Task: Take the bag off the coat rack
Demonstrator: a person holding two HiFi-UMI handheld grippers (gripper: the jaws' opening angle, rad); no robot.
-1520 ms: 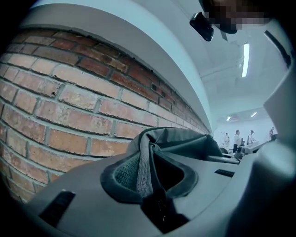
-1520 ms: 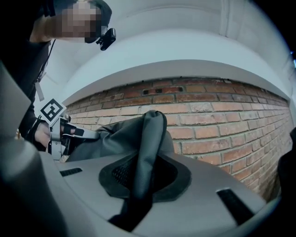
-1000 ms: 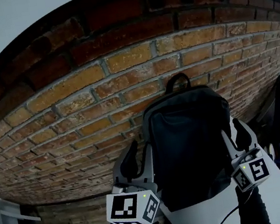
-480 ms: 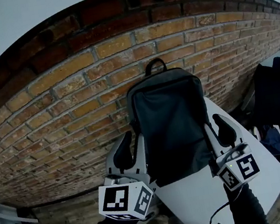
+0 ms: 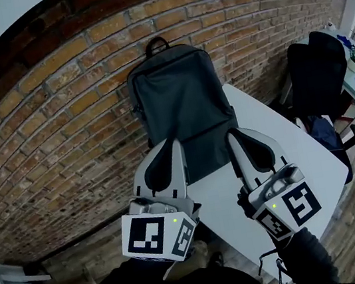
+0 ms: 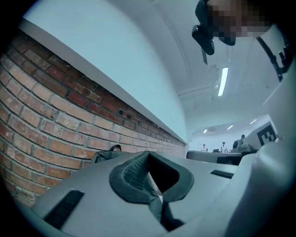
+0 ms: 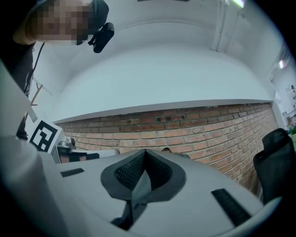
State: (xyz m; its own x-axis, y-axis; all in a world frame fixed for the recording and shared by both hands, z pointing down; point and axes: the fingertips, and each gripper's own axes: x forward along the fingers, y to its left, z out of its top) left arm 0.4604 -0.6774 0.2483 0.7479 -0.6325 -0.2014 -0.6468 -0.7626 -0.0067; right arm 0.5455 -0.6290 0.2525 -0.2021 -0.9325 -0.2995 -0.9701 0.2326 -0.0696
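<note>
Both just closed, empty: left claw [image 5: 176,145], right claw [image 5: 230,137] | bag [image 5: 177,97] just beyond tips

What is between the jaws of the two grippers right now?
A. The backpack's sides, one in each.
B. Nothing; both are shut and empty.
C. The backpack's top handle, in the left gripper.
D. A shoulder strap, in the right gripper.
B: the left gripper and right gripper have just closed, pads together on nothing, with the backpack beyond their tips.

Your left tongs [image 5: 176,143] and right tongs [image 5: 231,136] hide the bottom of the bag [image 5: 181,100]. You can't tell what holds it up.
</note>
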